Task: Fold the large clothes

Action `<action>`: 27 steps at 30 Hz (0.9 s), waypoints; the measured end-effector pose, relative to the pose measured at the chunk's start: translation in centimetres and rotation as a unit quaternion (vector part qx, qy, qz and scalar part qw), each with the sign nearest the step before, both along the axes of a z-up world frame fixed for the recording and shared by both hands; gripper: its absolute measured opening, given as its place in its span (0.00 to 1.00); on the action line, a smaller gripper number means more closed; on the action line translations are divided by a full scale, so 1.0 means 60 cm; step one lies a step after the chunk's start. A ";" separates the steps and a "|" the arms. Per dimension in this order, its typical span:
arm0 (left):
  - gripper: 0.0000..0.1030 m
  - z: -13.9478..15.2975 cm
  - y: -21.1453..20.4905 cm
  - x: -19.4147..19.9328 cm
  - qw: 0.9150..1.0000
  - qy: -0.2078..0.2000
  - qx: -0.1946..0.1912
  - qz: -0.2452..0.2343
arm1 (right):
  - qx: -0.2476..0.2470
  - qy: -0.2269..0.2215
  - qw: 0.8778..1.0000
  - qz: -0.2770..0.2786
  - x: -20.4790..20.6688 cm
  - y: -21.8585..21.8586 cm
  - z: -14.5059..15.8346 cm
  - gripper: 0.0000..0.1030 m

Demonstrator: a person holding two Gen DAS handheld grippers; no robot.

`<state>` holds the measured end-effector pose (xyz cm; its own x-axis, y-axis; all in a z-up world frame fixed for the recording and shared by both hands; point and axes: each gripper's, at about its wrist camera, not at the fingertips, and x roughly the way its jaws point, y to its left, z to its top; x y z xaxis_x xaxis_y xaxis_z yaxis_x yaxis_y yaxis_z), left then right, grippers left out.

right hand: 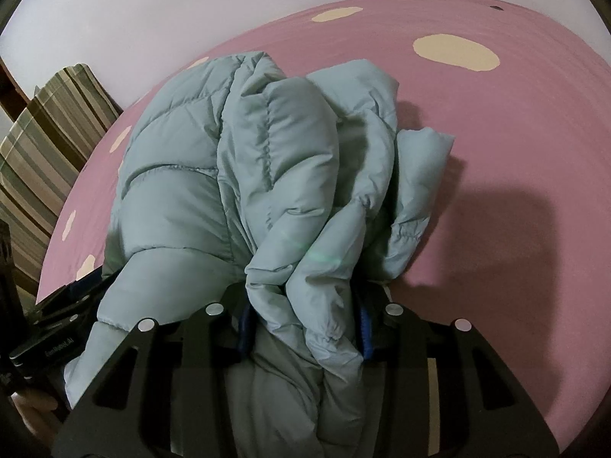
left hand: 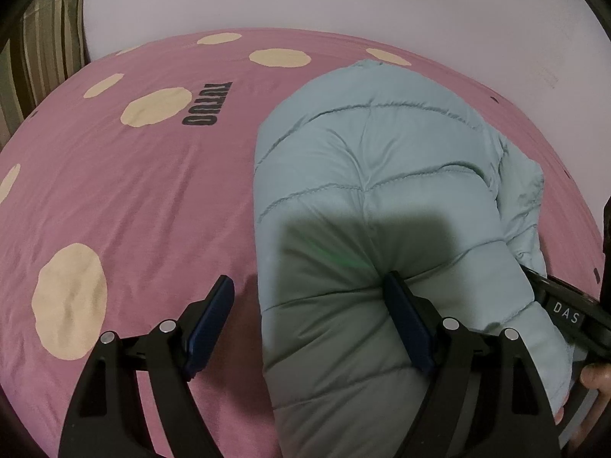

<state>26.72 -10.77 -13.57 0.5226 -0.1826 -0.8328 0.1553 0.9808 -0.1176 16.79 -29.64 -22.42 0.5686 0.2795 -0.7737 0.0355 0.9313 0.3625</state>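
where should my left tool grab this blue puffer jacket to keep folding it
Take the puffer jacket by its left edge, near the hem, coming from the bedsheet side. That edge lies straight and free between the open left tool fingers, thin enough to pinch. Avoid the puffy middle: it would likely slip. The right tool is already shut on the bunched sleeve side.

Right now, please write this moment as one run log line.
stage: folding | item: puffer jacket on pink bedsheet | left gripper: open, straddling jacket edge | right gripper: shut on bunched jacket
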 end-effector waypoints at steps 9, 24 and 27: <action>0.78 -0.001 -0.002 0.000 1.000 0.000 -0.001 0.003 | -0.005 -0.005 1.000 -0.004 -0.014 -0.008 0.004 0.43; 0.78 0.051 -0.006 -0.040 0.998 -0.042 0.038 0.023 | -0.097 -0.079 0.991 -0.051 -0.105 0.014 0.103 0.68; 0.79 0.085 0.003 -0.067 0.997 -0.066 0.027 0.032 | -0.116 -0.103 0.986 -0.060 -0.134 0.027 0.140 0.77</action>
